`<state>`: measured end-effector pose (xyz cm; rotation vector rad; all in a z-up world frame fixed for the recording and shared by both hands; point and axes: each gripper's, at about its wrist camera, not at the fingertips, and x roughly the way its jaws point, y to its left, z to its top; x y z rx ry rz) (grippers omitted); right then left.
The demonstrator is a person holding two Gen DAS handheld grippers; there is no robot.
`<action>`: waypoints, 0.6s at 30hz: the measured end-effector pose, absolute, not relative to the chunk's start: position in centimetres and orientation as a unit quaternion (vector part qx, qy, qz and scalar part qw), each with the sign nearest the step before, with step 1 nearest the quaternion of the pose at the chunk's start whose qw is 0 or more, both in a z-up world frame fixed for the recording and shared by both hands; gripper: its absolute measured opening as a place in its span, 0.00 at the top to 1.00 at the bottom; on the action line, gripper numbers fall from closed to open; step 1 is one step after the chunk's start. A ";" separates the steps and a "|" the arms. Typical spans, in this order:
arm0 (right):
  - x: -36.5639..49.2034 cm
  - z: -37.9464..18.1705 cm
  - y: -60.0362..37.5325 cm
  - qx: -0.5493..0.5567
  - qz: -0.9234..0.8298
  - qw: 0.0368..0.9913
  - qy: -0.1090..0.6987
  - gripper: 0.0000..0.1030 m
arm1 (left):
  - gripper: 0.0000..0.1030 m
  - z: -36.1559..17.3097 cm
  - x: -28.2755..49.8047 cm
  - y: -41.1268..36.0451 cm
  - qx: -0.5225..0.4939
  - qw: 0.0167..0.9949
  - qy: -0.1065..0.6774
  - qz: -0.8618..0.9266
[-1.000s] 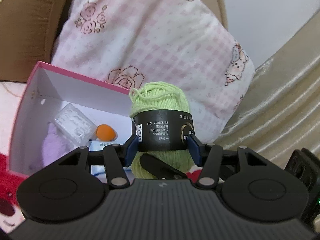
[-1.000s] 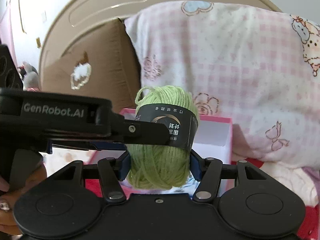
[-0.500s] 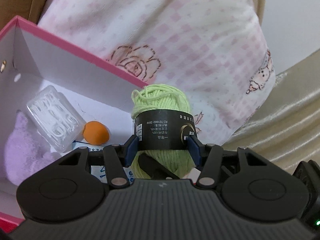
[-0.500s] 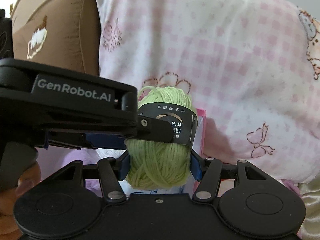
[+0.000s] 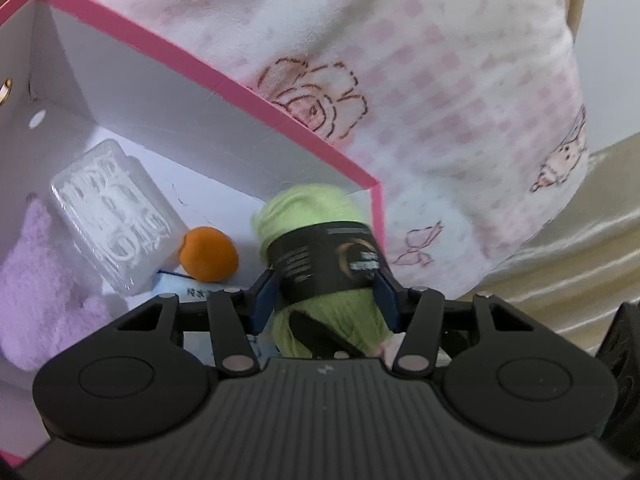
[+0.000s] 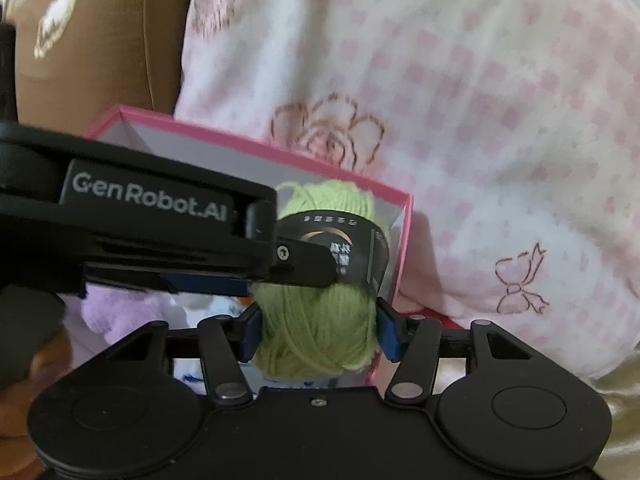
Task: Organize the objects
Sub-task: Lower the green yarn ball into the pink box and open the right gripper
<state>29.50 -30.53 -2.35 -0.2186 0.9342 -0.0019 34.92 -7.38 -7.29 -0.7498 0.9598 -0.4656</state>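
Observation:
A light green yarn ball [image 5: 304, 208] with a black paper band hangs over the near right corner of an open pink box [image 5: 200, 72]. My left gripper [image 5: 326, 292] is shut on its banded middle, and the jaws are closing tighter on it. My right gripper [image 6: 318, 328] pinches the same yarn ball [image 6: 332, 200] lower down on the bare wool, its jaws also closing. In the right wrist view the left gripper's finger [image 6: 308, 266] crosses in front of the band, and the pink box [image 6: 240, 140] lies behind and below.
Inside the box lie an orange ball [image 5: 208, 254], a clear plastic case [image 5: 112, 216], a purple fluffy item [image 5: 36, 280] and a blue-and-white packet [image 5: 192, 290]. A pink checked pillow [image 5: 440, 80] presses against the box's far wall. A brown cushion [image 6: 100, 40] stands behind.
Both grippers have come down with the yarn ball, from in front of the pillow to over the box's right corner. The box and its contents now loom larger.

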 end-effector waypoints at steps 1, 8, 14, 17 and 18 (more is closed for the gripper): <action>29.8 -2.6 -30.3 -0.115 0.001 0.882 0.457 0.42 | 0.52 -7.4 35.2 -7.4 -0.347 0.795 0.449 -0.215; 30.2 -3.1 -29.3 -0.158 0.020 0.867 0.473 0.40 | 0.62 -8.7 36.5 -6.4 -0.362 0.781 0.458 -0.222; 30.1 -4.3 -28.9 -0.165 0.017 0.869 0.466 0.40 | 0.62 -8.7 36.5 -6.3 -0.343 0.786 0.467 -0.215; 30.0 -4.9 -28.4 -0.198 -0.004 0.872 0.448 0.42 | 0.63 -8.6 36.3 -6.2 -0.339 0.786 0.469 -0.216; 30.0 -5.1 -28.3 -0.198 -0.010 0.874 0.445 0.42 | 0.63 -8.6 36.2 -6.2 -0.338 0.786 0.469 -0.219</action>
